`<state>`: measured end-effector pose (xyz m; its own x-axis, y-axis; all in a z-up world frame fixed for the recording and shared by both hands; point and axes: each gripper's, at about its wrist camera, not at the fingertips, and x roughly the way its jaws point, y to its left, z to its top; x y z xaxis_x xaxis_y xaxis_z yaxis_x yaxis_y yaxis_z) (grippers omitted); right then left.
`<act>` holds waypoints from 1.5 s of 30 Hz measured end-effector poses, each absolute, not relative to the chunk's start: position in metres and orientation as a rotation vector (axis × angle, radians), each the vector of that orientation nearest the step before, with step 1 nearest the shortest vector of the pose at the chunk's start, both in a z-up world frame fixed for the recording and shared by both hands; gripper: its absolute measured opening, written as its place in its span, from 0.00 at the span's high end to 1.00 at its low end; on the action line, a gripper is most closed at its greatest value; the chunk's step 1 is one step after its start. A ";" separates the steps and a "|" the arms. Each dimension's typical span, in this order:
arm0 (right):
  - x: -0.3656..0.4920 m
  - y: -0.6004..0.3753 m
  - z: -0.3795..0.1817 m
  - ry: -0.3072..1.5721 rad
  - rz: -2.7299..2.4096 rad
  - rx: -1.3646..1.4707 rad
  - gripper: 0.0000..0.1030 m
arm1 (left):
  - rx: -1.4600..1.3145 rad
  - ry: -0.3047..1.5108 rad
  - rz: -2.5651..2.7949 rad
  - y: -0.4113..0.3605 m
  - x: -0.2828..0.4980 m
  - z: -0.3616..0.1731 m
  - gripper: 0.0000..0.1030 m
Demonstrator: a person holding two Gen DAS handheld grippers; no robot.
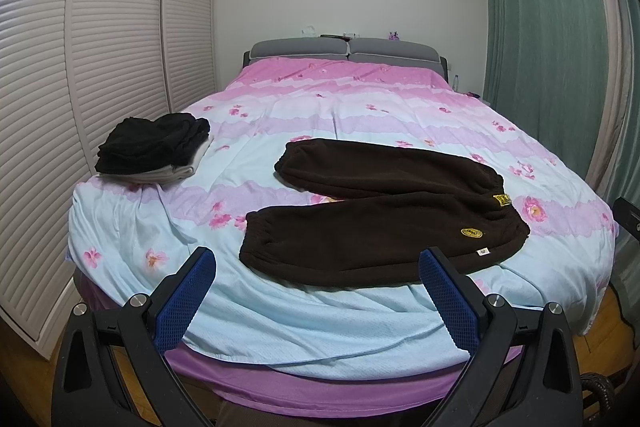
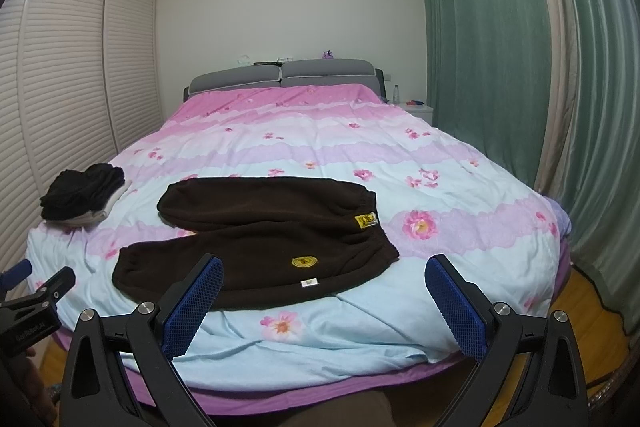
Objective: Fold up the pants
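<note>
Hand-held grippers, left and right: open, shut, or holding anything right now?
Left hand-held gripper: open, holding nothing, short of the pants.
Right hand-held gripper: open, holding nothing.

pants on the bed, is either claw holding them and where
Nothing is held: left claw and right claw are open, short of the brown pants.

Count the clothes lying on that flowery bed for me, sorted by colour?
Dark brown: 1, the fleece pants spread out flat.
Black: 1 folded pile; how many garments are in it cannot be told.
Light grey or white: 1 folded piece under the black pile.
Total: 3.
</note>
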<state>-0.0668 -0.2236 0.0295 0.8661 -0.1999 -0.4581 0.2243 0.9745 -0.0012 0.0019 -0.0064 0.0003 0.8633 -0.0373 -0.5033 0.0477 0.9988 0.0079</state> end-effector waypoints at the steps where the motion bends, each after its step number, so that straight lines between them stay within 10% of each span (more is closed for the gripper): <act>1: -0.068 -0.224 0.029 0.474 -0.222 0.054 0.01 | 0.021 0.528 -0.045 -0.006 0.002 0.000 0.00; 19: -0.053 -0.229 0.025 0.491 -0.226 0.041 0.01 | 0.064 0.513 -0.048 -0.003 0.026 0.001 0.00; 45: 0.248 -0.249 0.012 0.546 0.044 -0.210 0.01 | 0.180 0.562 -0.044 -0.047 0.322 -0.034 0.00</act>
